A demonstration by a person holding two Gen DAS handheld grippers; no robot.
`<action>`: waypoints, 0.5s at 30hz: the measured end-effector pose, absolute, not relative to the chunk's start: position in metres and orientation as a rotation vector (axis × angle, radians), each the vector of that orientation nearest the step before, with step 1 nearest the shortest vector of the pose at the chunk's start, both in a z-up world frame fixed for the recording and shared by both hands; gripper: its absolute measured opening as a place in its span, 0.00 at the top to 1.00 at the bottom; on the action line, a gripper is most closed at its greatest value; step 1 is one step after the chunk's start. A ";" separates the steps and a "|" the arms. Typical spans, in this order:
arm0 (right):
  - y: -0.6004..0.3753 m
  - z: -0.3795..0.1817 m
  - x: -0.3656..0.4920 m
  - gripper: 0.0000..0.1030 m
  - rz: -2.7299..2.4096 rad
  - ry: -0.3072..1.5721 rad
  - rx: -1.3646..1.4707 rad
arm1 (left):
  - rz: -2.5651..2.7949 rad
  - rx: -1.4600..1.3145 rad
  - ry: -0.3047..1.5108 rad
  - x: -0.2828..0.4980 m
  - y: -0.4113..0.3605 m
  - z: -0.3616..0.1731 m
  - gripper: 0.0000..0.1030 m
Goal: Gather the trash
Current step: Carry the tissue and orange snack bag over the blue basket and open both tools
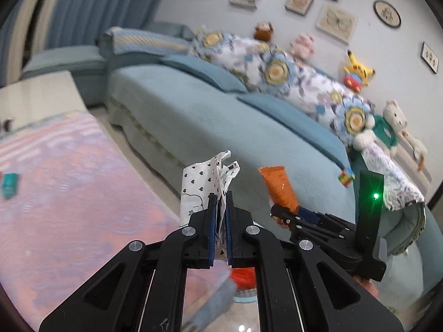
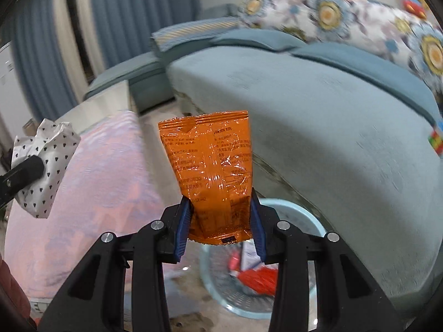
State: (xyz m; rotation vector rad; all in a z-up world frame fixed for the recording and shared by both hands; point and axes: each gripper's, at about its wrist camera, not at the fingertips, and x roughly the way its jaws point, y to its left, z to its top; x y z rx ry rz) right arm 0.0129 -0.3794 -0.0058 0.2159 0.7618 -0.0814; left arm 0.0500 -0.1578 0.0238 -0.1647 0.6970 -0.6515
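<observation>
My left gripper is shut on a crumpled white paper with black hearts, held in the air over the edge of the pink-clothed table. The paper also shows in the right wrist view at the left. My right gripper is shut on an orange snack wrapper, held upright above a light blue trash basket that holds red and white trash. The wrapper and the right gripper show in the left wrist view, to the right of the paper.
A blue sofa with floral cushions and plush toys runs behind. A small colour cube lies on the sofa seat. A teal item lies on the table at the left. Blue curtains hang at the back.
</observation>
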 end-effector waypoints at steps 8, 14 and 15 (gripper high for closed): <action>-0.426 -0.064 0.011 0.65 -0.146 0.928 0.308 | -0.731 -0.017 0.909 0.084 -0.219 -0.037 0.96; -0.439 -0.110 0.015 0.57 -0.168 1.073 0.338 | -0.855 -0.079 1.120 0.104 -0.241 -0.086 0.96; -0.442 -0.115 0.015 0.55 -0.177 1.086 0.344 | -0.853 -0.088 1.130 0.103 -0.242 -0.091 0.96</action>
